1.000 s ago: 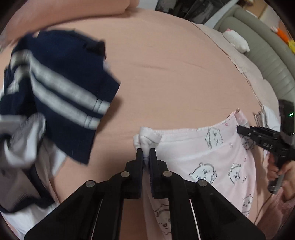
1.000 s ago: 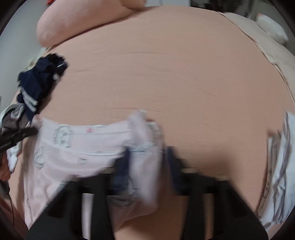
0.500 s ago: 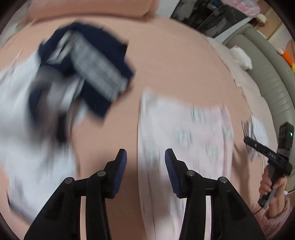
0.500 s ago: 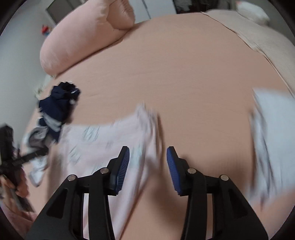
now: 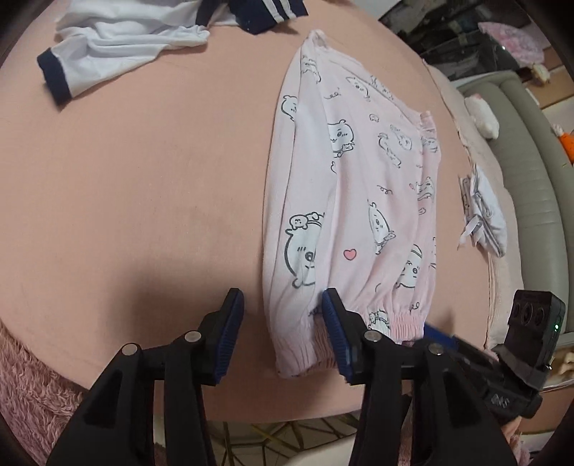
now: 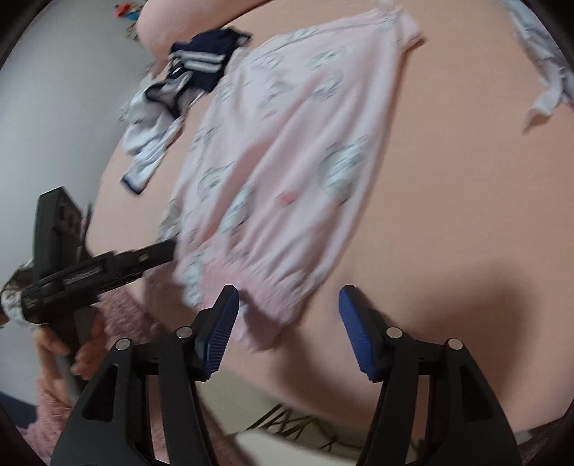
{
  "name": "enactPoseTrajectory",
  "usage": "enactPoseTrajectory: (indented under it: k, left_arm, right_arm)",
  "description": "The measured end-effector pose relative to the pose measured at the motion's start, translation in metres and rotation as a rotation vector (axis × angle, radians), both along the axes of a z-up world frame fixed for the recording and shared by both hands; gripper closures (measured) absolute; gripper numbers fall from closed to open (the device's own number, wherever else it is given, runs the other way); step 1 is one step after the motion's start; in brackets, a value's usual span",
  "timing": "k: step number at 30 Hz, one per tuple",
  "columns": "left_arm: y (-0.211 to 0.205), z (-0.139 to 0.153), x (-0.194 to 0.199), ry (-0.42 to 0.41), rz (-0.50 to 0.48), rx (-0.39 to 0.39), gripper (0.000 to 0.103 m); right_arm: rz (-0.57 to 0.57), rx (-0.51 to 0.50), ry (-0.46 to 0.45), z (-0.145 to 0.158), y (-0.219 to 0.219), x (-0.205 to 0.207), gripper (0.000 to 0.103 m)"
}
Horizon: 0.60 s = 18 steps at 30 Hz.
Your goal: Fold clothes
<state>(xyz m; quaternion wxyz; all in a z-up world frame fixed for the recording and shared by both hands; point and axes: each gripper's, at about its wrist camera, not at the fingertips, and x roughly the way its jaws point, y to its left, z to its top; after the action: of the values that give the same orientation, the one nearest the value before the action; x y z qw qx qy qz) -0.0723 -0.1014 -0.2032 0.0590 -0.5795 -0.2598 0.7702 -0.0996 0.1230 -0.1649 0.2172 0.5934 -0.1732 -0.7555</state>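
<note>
Pink pyjama trousers [image 5: 358,186] printed with cartoon bears lie folded lengthwise, flat on the peach bed sheet [image 5: 143,179]. Their elastic cuffs lie at the near edge. My left gripper [image 5: 283,340] is open and empty, its jaws straddling the near left cuff. My right gripper [image 6: 287,322] is open and empty just short of the cuffs of the trousers [image 6: 287,143]; this view is blurred. The right gripper also shows low at the right of the left wrist view [image 5: 502,365], and the left gripper at the left of the right wrist view [image 6: 107,265].
A white and navy striped garment [image 5: 143,36] lies crumpled at the far left. A small folded white item [image 5: 484,211] sits to the right of the trousers. A grey padded headboard [image 5: 531,150] runs along the right. A peach pillow [image 6: 161,21] lies at the far end.
Both grippers let go of the waistband end, opened, and drew back along the trousers to the cuff end at the near bed edge. The trousers now lie flat.
</note>
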Motion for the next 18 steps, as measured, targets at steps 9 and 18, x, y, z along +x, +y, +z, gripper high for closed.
enactPoseTrajectory:
  k: [9,18]
  left_arm:
    - [0.031,0.012,0.004,0.061,-0.050,0.102,0.088]
    - [0.023,0.012,0.027,0.000,-0.063,0.122,0.084]
  right_arm:
    - [-0.053,-0.061,0.045,0.010,0.012,0.012,0.092]
    - [-0.107,-0.052,-0.017,0.006,0.040,0.048,0.092]
